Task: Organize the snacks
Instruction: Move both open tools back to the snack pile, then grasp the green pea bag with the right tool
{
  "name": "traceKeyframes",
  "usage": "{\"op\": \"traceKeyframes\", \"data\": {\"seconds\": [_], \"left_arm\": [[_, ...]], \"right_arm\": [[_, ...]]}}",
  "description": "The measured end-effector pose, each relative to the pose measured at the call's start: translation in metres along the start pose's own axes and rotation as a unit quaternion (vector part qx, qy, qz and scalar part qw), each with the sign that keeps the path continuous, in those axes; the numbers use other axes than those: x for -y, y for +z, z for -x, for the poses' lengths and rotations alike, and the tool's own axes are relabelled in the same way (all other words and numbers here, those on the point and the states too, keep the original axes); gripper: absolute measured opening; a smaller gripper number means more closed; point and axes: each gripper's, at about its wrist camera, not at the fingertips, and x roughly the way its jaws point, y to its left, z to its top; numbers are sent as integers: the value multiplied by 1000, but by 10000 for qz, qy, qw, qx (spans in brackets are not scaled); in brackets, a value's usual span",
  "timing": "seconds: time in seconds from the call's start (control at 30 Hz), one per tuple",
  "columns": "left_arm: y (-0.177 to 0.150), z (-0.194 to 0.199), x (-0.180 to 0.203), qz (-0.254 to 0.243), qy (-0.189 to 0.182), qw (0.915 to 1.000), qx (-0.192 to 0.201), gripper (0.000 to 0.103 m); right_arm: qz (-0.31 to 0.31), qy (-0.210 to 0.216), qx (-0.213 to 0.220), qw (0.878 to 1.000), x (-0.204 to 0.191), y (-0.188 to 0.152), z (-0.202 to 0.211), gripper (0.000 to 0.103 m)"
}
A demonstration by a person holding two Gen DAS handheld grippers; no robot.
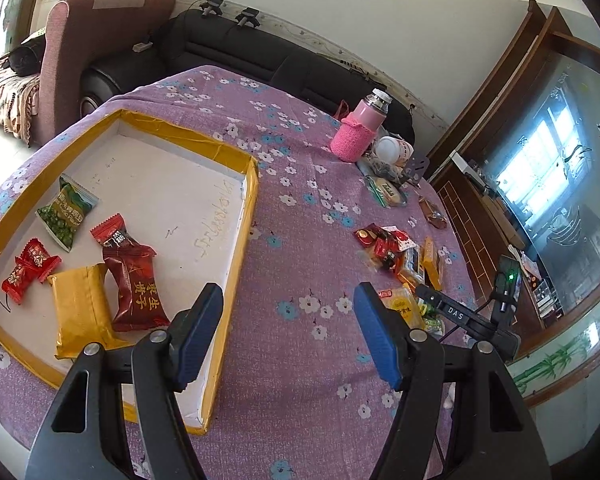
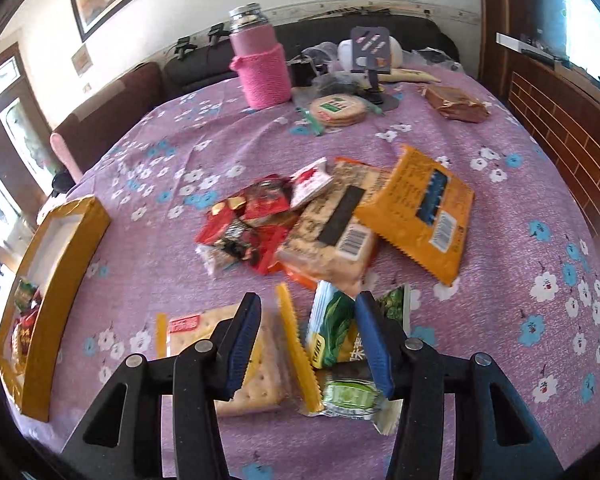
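Observation:
A shallow yellow-edged box (image 1: 236, 160) lies on the purple flowered tablecloth and holds a green pea packet (image 1: 66, 210), red candies (image 1: 30, 270), a dark red packet (image 1: 134, 284) and a yellow packet (image 1: 82, 314). My left gripper (image 1: 288, 336) is open and empty above the box's right edge. A pile of loose snacks (image 2: 332, 220) lies mid-table. My right gripper (image 2: 308, 340) is open, low over a cracker packet (image 2: 220, 344) and green packets (image 2: 334, 328), its jaws either side of the cracker packet's yellow end. The box also shows in the right wrist view (image 2: 60, 280).
A pink knit-covered flask (image 2: 262, 68), a round cracker pack (image 2: 338, 110), a brown packet (image 2: 456, 104) and clutter stand at the table's far side. A dark sofa (image 1: 260, 48) runs behind the table. A wooden cabinet (image 1: 500, 160) stands to the right.

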Motion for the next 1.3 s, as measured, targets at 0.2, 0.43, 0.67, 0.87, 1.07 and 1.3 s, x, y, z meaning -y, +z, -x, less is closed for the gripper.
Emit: {"op": "traceKeyframes", "data": {"seconds": [0.2, 0.43, 0.67, 0.87, 1.07, 1.3], "left_arm": [[-2, -5, -3, 49, -57, 9999, -77, 67], [-1, 0, -7, 100, -140, 9999, -3, 67], [-15, -27, 1, 115, -362, 9984, -425, 67], [-23, -35, 16, -172, -365, 9976, -563, 67], [-27, -38, 26, -431, -407, 9964, -599, 67], [-34, -66, 73, -1540, -426, 9840, -783, 67]], "right_arm": [[28, 1204, -295, 9923, -28, -13, 12, 51], [-644, 1027, 490, 9914, 13, -2, 48, 52], [-1290, 643, 375, 9888, 72, -14, 49, 55], [-1394, 935, 213, 9856, 65, -15, 28, 57], [-1519, 991, -111, 9834, 54, -9, -12, 60], [-1333, 833, -1, 9876, 38, -5, -21, 69]]}}
